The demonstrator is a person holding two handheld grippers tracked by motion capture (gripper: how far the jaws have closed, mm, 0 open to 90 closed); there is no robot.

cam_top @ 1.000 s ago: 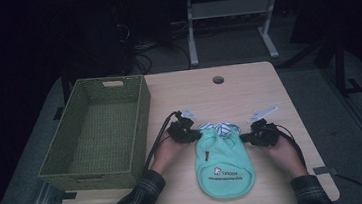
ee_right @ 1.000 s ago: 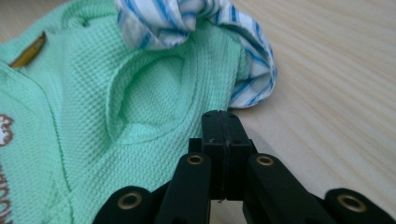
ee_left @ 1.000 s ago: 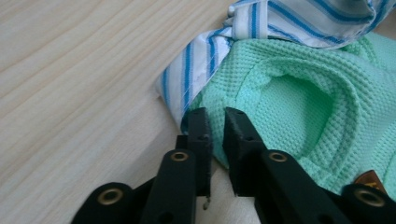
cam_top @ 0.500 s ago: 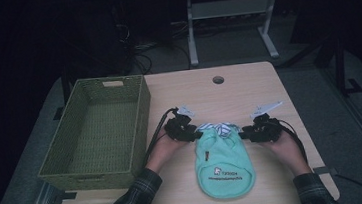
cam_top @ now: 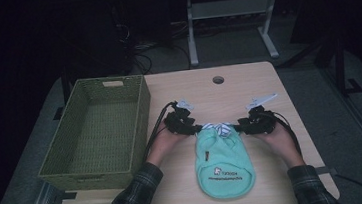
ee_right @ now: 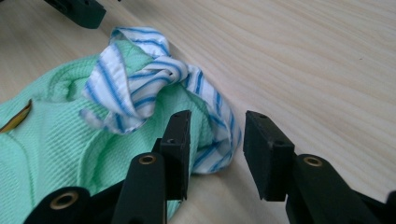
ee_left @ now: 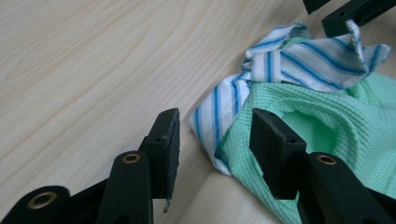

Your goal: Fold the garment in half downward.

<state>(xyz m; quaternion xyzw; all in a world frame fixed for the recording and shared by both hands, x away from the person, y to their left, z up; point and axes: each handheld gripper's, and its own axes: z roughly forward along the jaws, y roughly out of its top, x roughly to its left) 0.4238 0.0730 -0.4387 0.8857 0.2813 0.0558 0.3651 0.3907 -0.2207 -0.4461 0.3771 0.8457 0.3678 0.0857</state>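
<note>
Having just been opening, both the left hand-held gripper and right hand-held gripper are seen parted, the green garment released at frame centre.

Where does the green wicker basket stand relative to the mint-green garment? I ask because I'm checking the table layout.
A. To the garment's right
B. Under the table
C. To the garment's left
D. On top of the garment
C: in the high view the green wicker basket stands at the table's left side, apart from the mint-green garment lying flat near the front edge.
</note>
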